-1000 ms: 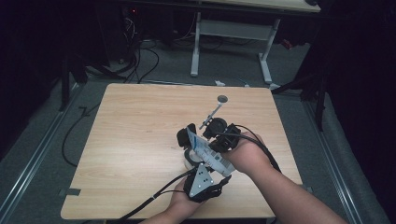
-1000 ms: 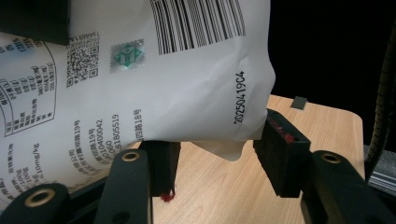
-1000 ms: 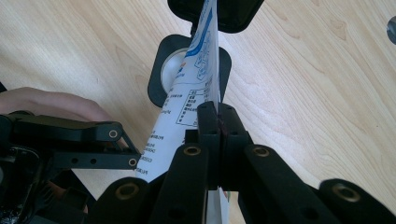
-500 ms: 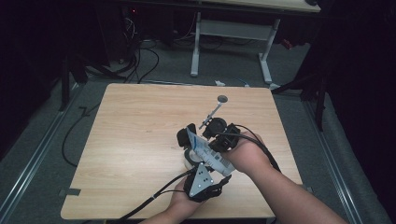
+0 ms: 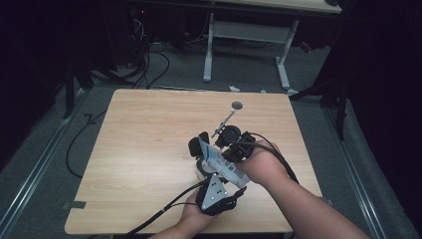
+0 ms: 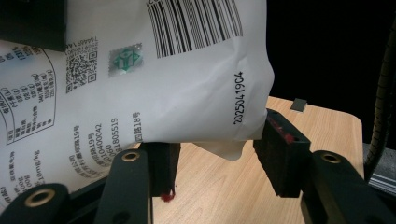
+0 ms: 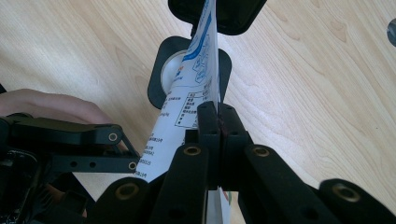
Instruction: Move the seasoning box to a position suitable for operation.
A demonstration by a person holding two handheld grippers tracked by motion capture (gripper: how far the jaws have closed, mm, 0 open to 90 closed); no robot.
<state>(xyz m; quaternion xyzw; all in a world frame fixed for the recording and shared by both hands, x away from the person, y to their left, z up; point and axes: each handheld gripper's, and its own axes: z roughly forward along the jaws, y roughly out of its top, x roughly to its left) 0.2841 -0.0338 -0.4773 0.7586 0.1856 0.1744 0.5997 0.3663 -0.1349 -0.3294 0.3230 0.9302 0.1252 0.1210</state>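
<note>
White plastic with black print makes up the packet (image 5: 219,162), held just right of the middle of the high view, low over the table. Nearest the bottom edge of that view, the left gripper (image 5: 201,164) reaches up from the left hand (image 5: 199,216); in the left gripper view its jaws stand partly apart on either side of the packet's (image 6: 154,70) lower corner, the right pad seeming to touch its edge, and whether the left one presses I cannot tell. Barcode and date code sit in the upper half of that view, the date code running vertically.

Just beyond, the right gripper (image 5: 209,149) comes in from the right hand (image 5: 261,167). In the right gripper view its jaws are clamped tight on the packet's (image 7: 194,88) thin edge, and the packet runs edge-on from the bottom centre up toward the top centre of the frame. In the high view its long axis runs diagonally, from upper left near the frame's middle down to lower right.

Below the packet in the right gripper view lies a black square holder (image 7: 159,74) with a pale round thing inside it.

Pale wood grain covers the table (image 5: 144,144). Farther up it a small grey disc (image 5: 237,105) lies near the far edge. Beyond, grey floor, loose cables (image 5: 154,59) at upper left, and the white legs of another desk (image 5: 249,35) stand in a dark room.
</note>
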